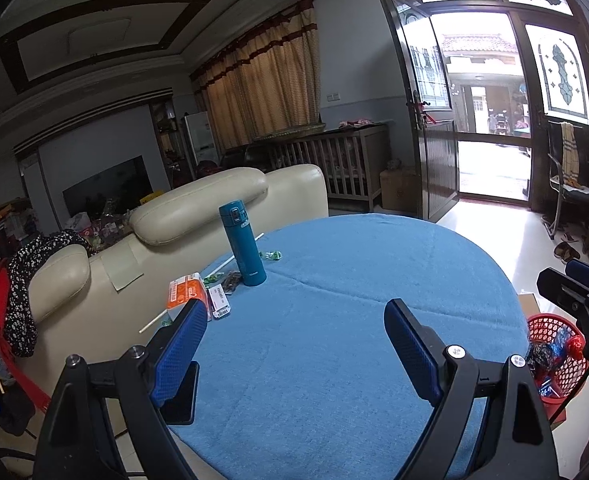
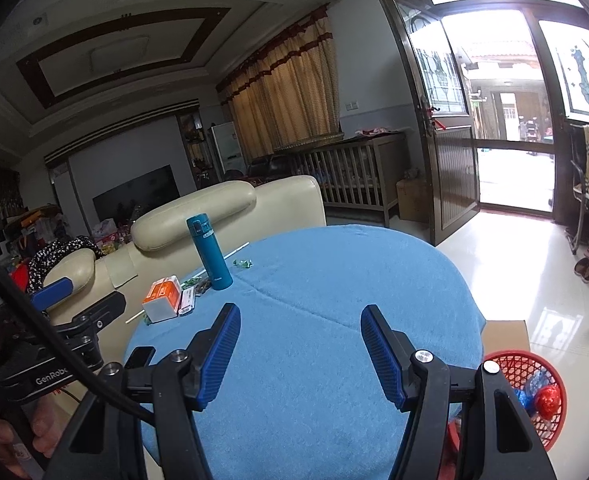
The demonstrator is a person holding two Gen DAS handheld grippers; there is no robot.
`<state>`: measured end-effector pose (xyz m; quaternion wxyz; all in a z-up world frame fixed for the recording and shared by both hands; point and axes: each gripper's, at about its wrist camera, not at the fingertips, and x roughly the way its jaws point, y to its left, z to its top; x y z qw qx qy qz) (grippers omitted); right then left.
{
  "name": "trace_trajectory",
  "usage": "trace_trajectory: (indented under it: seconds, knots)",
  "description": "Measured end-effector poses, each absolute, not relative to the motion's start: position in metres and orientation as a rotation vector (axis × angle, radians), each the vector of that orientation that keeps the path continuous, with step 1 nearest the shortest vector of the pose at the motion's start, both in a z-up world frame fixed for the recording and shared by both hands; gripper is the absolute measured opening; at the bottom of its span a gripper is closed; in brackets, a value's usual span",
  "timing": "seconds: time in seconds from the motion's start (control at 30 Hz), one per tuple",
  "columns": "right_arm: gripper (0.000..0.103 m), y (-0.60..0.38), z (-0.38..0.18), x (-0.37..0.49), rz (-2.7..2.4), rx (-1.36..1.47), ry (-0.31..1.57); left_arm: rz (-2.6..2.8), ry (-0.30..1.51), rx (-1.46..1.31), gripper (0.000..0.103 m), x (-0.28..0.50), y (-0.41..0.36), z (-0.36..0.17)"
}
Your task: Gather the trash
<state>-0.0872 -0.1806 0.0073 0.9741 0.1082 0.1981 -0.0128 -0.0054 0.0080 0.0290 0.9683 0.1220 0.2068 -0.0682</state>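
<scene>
Hovering over the blue tabletop [image 1: 334,280], left claw [image 1: 296,344] and right claw [image 2: 300,344] gape wide, holding nothing; red basket [image 2: 534,364] alongside

Your daylight comes from the open doorway [image 1: 490,112], which is blown out to white and throws glare across the floor tiles [image 2: 534,280]. The ceiling [image 1: 94,40] and far room stay dim. Both fisheye views bend strongly and darken at the corners.
</scene>
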Motion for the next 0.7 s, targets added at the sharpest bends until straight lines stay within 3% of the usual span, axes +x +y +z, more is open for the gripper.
trace_trajectory:
  seconds: [0.7]
  knots:
    - [0.067, -0.1751, 0.0140, -0.0874, -0.047, 0.178, 0.374, -0.107, 0.399, 0.231, 0.091, -0.0059, 0.0158, 0.0352]
